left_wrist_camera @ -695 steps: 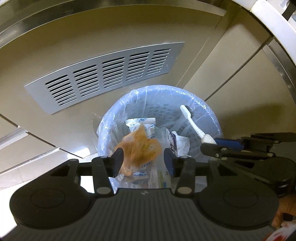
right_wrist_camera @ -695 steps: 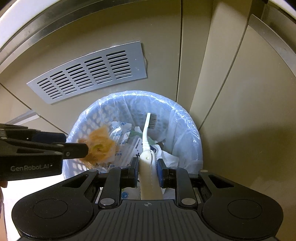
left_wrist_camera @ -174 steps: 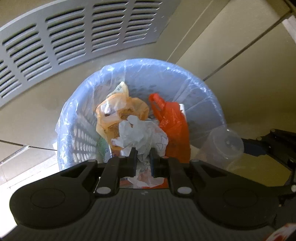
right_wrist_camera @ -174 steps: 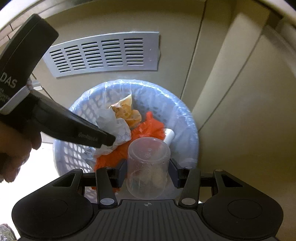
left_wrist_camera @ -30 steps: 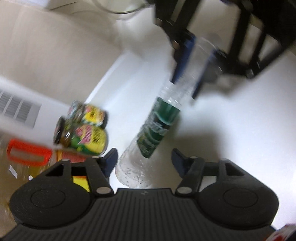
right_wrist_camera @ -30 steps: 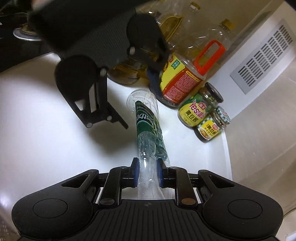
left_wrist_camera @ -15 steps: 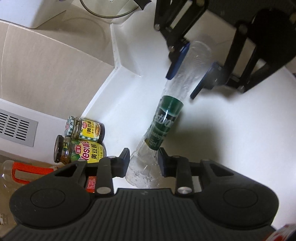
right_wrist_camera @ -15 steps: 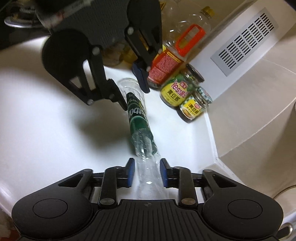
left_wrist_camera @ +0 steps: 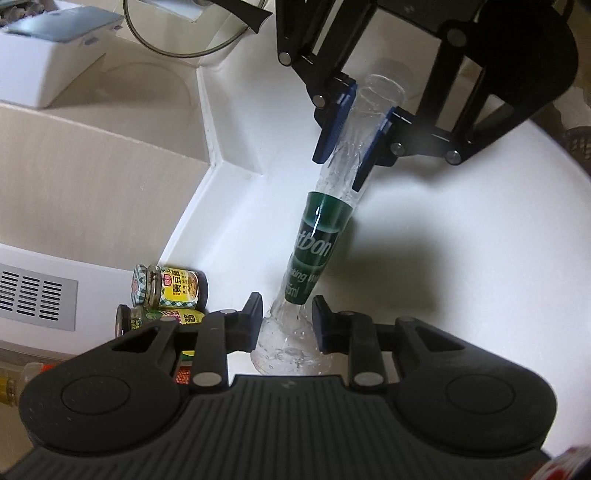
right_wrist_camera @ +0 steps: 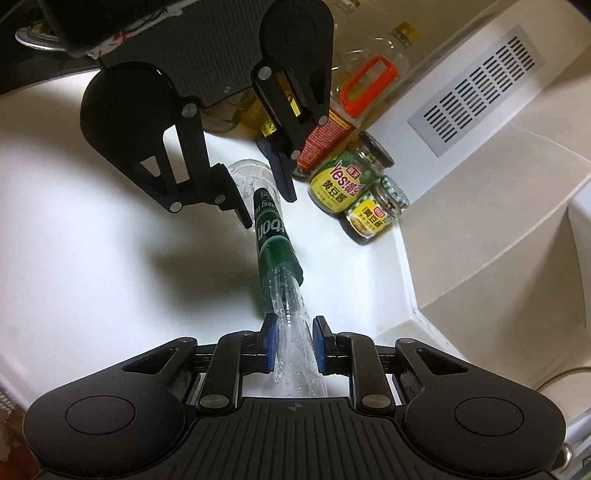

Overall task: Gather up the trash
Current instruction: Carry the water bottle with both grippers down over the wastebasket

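A clear plastic bottle [left_wrist_camera: 317,240] with a green label lies stretched between both grippers just above the white counter. In the left wrist view my left gripper [left_wrist_camera: 286,317] has its closing jaws pressed on the bottle's wide bottom end. Opposite, the right gripper [left_wrist_camera: 351,125] pinches the ribbed neck end with its blue pads. In the right wrist view the bottle [right_wrist_camera: 275,236] runs away from my right gripper [right_wrist_camera: 293,343], whose closing jaws flatten the clear plastic. The left gripper [right_wrist_camera: 260,192] grips the far end there.
Two yellow-labelled jars [left_wrist_camera: 173,286] [right_wrist_camera: 373,218] stand by the counter's [left_wrist_camera: 461,240] back corner. Next to them is an oil bottle with an orange handle [right_wrist_camera: 354,96]. A grey vent [right_wrist_camera: 476,77] sits in the wall. A glass lid [left_wrist_camera: 192,26] and a white box [left_wrist_camera: 48,55] lie beyond the raised ledge.
My left jaws came in from wide open and closed on the bottle's bottom end. The right jaws loosened briefly, then squeezed the other end flat again. Both views shifted slightly.
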`<state>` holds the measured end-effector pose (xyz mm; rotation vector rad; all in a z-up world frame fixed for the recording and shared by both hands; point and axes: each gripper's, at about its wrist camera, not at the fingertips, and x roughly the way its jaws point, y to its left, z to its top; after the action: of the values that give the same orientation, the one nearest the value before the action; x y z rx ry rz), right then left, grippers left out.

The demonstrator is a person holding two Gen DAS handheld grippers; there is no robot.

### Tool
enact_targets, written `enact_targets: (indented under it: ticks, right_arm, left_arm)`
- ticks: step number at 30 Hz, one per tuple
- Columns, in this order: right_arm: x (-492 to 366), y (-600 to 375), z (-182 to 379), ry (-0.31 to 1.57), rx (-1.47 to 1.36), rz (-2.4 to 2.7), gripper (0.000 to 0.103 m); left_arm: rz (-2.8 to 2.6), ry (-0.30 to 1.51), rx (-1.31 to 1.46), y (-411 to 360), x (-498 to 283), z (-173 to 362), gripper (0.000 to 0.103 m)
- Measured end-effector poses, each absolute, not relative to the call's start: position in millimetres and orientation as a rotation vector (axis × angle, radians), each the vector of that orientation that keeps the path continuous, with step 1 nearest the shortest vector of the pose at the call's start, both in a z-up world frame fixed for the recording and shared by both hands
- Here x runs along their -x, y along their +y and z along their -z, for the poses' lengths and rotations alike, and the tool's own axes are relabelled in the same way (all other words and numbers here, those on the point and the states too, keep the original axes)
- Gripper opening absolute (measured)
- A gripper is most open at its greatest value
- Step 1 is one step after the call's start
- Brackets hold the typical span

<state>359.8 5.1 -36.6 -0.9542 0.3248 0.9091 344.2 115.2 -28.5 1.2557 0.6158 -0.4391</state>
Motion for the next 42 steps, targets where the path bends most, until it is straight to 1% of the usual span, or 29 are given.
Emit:
enact_targets:
  ticks: [7,15,22,27,33,42]
  right_arm:
    - [-335.8,-27.0,21.9,0.302,0.953,-0.975,0.020]
    - [-295.4,-88.8,1.7,0.194,1.015,-1.158,0.020]
    - [-248.6,-128.1,-8.7,0.182,1.040,-1.240,0.020]
    - [-202.1,-145.6,-11.1,0.220,1.052,-1.240,0.020]
    - [-152.1,-150.8,-4.0,0.302,1.063,-1.220,0.020]
    - [-107.1,-150.0,28.3,0.419,1.075,-1.221,0.020]
  left_arm:
    - [0.383,0.650,-1.223,84.8,-306.5,14.0,0.026]
    - [0.232,0.735,-1.132,20.6,-234.0,0.7,0.026]
    - [0.168,0.767,-1.067,-17.2,-175.5,-6.3,0.025]
    - [0.218,0.760,-1.070,-25.7,-133.9,-5.1,0.026]
    - [0.304,0.759,-1.073,-28.4,-86.7,9.3,0.026]
    - [0.383,0.818,-1.012,-23.6,-56.0,46.1,0.025]
